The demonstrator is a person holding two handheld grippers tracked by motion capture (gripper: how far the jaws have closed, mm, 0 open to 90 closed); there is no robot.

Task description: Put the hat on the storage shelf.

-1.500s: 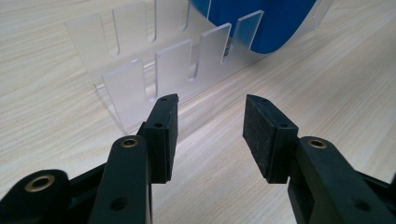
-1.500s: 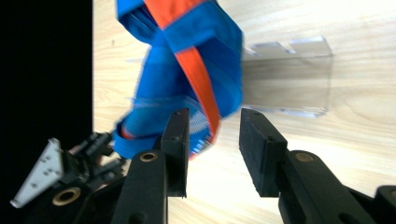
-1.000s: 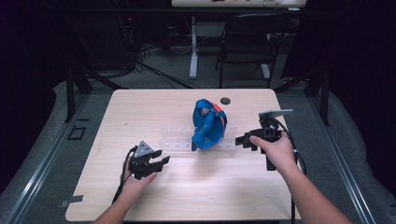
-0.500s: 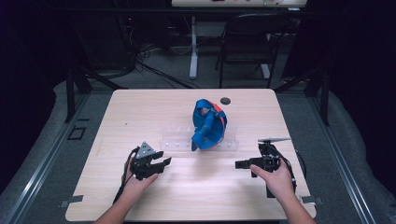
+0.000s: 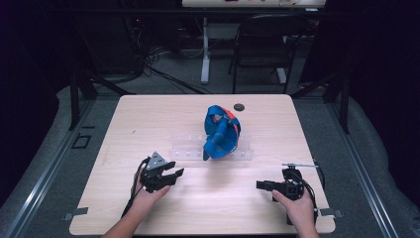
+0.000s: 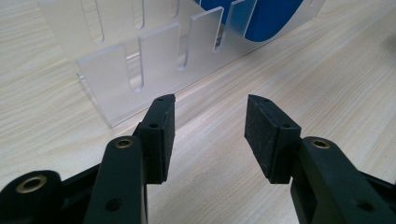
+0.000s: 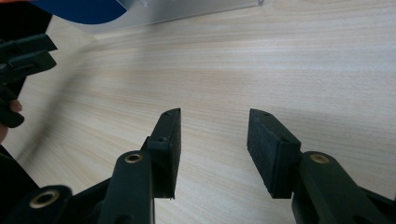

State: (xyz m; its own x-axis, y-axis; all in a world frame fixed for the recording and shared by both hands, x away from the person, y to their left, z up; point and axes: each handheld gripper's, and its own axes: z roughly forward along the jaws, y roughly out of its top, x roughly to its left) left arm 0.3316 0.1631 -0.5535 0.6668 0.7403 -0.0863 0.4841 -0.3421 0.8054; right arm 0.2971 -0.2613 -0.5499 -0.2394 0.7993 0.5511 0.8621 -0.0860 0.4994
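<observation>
A pale wooden worktop [image 5: 148,119] seen from above, with a person's two hands coming in from the near edge, each holding a black two-jaw gripper. At the middle of the worktop stands a clear acrylic slotted rack [image 5: 190,147], long and low. A blue plate-like piece with an orange patch [image 5: 221,131] sits upright in the rack's right part; it appears to be slotted in, so that placement looks done. The slots to its left are empty, and no other piece to load is in sight, so the work may be near its end.

The left gripper [image 5: 167,175] rests low, just in front of the rack's left end, jaws wide apart with nothing between them. The right gripper [image 5: 262,185] lies near the worktop's front right, well apart from the rack, pointing left, its jaws also wide and empty.

A small dark round object [image 5: 239,106] sits behind the rack; what it is cannot be made out. In both gripper views the blue piece is cut off at the top edge, and the clear rack's outline is hard to trace from above.
</observation>
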